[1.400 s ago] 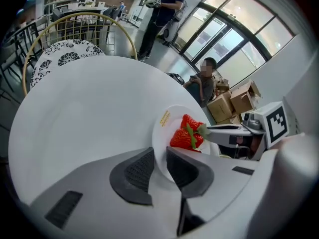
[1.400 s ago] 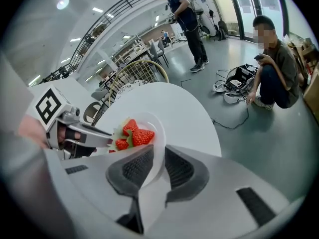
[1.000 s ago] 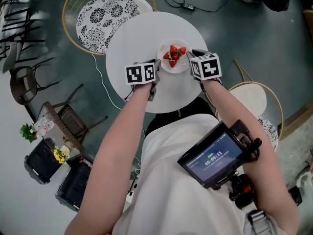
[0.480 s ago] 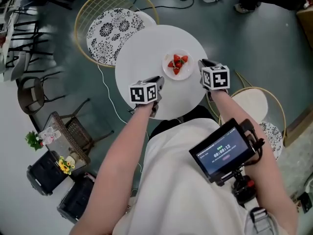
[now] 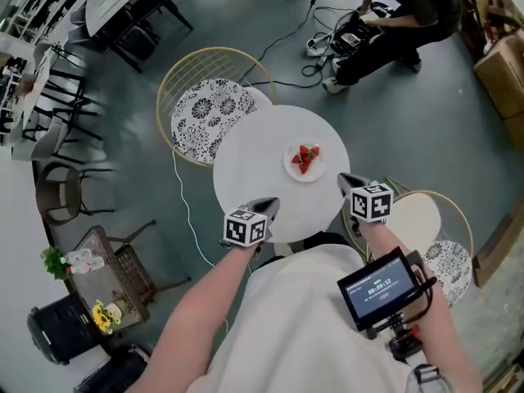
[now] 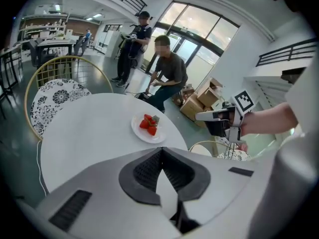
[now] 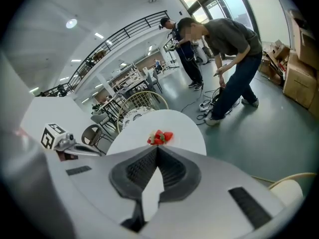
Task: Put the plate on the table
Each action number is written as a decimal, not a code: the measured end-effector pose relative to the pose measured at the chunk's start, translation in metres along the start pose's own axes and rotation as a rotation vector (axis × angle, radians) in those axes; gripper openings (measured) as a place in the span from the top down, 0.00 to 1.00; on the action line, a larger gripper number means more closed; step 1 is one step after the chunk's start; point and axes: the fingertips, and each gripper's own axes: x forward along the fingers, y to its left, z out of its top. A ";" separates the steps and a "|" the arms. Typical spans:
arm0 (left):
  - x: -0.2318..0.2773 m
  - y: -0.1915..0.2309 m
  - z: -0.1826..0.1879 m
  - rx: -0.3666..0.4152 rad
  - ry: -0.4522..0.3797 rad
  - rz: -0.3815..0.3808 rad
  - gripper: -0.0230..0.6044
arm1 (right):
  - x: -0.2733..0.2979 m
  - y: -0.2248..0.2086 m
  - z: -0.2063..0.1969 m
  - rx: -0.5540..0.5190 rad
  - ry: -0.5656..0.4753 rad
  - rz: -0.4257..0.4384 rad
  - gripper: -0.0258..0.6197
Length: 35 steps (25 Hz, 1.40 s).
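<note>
Bearing the plate point(image 5: 292, 169), white table point(image 5: 254, 166) stands beyond left gripper point(image 5: 267, 205), right gripper point(image 5: 348, 180), fingers point(image 6: 142, 172) clenched.

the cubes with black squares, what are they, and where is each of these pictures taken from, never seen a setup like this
The cubes are markers fixed on two hand-held grippers. There is no robot arm: a person holds the left gripper and the right gripper. The head view comes from a camera on the person's head, looking steeply down. The other two views come from cameras riding on each gripper, looking along its jaws. On the round white table stands a plate of strawberries. Both grippers have their jaws together with nothing between them. They are near the table's edge, apart from the plate.
</note>
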 end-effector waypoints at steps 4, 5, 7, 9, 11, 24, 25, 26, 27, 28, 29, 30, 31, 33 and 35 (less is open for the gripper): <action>-0.019 -0.028 -0.003 0.060 -0.044 -0.086 0.95 | -0.031 0.027 -0.010 0.007 -0.042 0.030 0.95; -0.024 -0.035 -0.004 0.066 -0.056 -0.107 0.95 | -0.038 0.035 -0.011 0.006 -0.054 0.041 0.95; -0.035 -0.047 -0.004 0.079 -0.079 -0.139 0.95 | -0.053 0.052 -0.012 -0.003 -0.081 0.070 0.95; -0.048 -0.056 -0.007 0.082 -0.101 -0.157 0.95 | -0.066 0.071 -0.015 -0.020 -0.108 0.104 0.95; -0.061 -0.061 -0.013 0.071 -0.125 -0.164 0.96 | -0.076 0.087 -0.023 -0.031 -0.128 0.128 0.95; -0.124 -0.055 -0.060 0.089 -0.191 -0.180 0.96 | -0.111 0.163 -0.071 -0.069 -0.225 0.149 0.95; -0.130 -0.059 -0.066 0.094 -0.192 -0.184 0.95 | -0.116 0.170 -0.078 -0.071 -0.225 0.147 0.95; -0.131 -0.062 -0.069 0.098 -0.192 -0.189 0.95 | -0.120 0.173 -0.082 -0.069 -0.225 0.144 0.95; -0.129 -0.065 -0.068 0.102 -0.191 -0.194 0.96 | -0.120 0.171 -0.084 -0.065 -0.225 0.142 0.95; -0.125 -0.067 -0.065 0.105 -0.189 -0.198 0.95 | -0.120 0.168 -0.083 -0.061 -0.225 0.141 0.95; -0.122 -0.069 -0.062 0.110 -0.187 -0.201 0.95 | -0.118 0.166 -0.082 -0.057 -0.225 0.142 0.95; -0.120 -0.070 -0.061 0.116 -0.184 -0.204 0.96 | -0.118 0.165 -0.082 -0.055 -0.226 0.143 0.95; -0.119 -0.072 -0.063 0.121 -0.183 -0.208 0.95 | -0.117 0.166 -0.085 -0.055 -0.225 0.143 0.95; -0.120 -0.075 -0.068 0.127 -0.181 -0.214 0.95 | -0.118 0.170 -0.091 -0.059 -0.224 0.144 0.95; -0.120 -0.077 -0.070 0.130 -0.179 -0.218 0.95 | -0.118 0.171 -0.093 -0.066 -0.224 0.145 0.95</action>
